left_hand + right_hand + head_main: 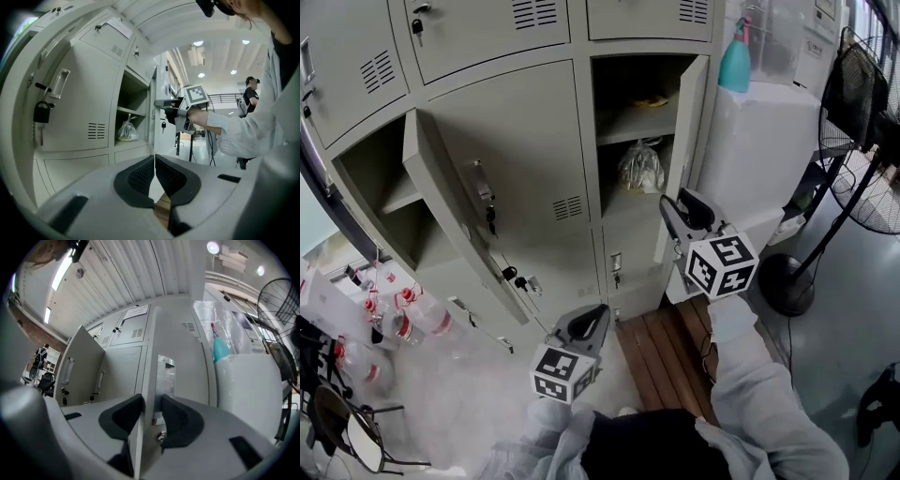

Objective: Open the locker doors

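Nearest me, my left gripper (589, 319) hangs low before the lockers (517, 141), jaws closed on nothing. Beyond it my right gripper (151, 408) straddles the free edge of the right locker door (683, 150), jaws parted, not pinching. That door and the left door (450, 211) stand open.

To my right I see a smooth grey floor (839, 319), and a slatted wooden platform (661, 352) lies on it just below me. Two black pedestal fans (851, 94) stand at the right edge, beside a white cabinet (769, 141) with a teal spray bottle (735, 58) on top. At left, clear bottles with red caps (422, 319) crowd the floor near a dark-framed chair (356, 441). Overhead I make out a ribbed white ceiling (126, 273), round lights (201, 75) and one strip light (61, 269).
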Tool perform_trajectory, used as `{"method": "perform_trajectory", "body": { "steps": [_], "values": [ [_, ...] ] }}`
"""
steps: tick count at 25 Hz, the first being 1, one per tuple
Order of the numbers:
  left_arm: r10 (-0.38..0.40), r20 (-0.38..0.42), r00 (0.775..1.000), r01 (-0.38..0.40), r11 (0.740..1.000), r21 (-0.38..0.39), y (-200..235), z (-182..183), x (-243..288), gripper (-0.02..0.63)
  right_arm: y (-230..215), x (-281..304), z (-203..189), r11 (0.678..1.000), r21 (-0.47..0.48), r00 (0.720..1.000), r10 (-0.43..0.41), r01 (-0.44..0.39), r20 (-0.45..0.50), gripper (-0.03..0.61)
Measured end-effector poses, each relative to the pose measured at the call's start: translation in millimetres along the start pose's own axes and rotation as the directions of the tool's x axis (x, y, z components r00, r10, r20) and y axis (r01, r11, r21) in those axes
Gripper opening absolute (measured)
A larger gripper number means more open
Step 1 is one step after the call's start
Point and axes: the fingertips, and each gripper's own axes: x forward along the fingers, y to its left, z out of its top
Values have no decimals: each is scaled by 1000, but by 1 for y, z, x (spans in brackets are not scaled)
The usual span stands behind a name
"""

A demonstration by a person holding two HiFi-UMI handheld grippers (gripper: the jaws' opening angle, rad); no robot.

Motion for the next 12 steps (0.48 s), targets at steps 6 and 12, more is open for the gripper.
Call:
{"method": "perform_trajectory", "body": {
  "steps": [6,12],
  "values": [
    [-47,-7,999,48,999,10,-15,2,14,11,-14,-18,0,1000,21,1000,-15,15,4,140],
    [-78,-12,997,78,997,17,-25,3,23,11,-29,-37,1,998,53,999,-36,36,9,140]
  ]
}}
